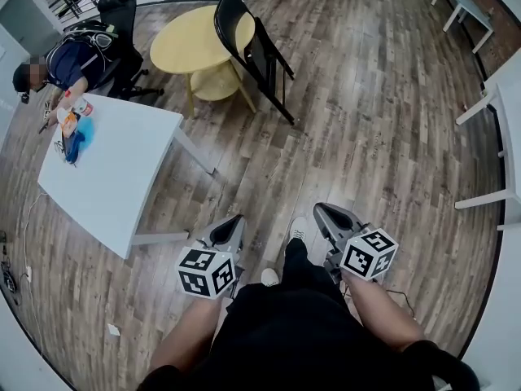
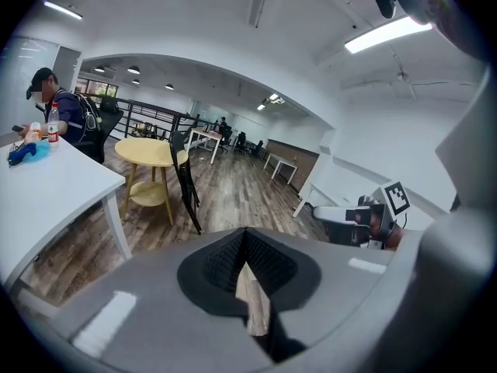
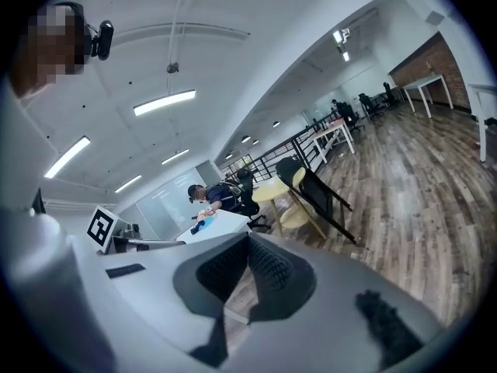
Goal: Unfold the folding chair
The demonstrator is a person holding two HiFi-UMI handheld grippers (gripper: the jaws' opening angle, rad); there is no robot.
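The folded chair (image 1: 259, 55) leans against the yellow table (image 1: 191, 39), its length tilted, top toward the table. Your left gripper (image 1: 234, 221) and right gripper (image 1: 320, 210) are closed, empty.

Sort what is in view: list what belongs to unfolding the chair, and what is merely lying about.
Job: black folding chair, folded, leaning on the round yellow wooden table; left claw, shut; right claw, shut.
Lying about: that table; white rectangular table; blue item on it; black office chair.

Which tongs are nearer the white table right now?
Left. The left tongs hover just off the white table, by its near corner; the right tongs sit farther away, beyond the left pair.
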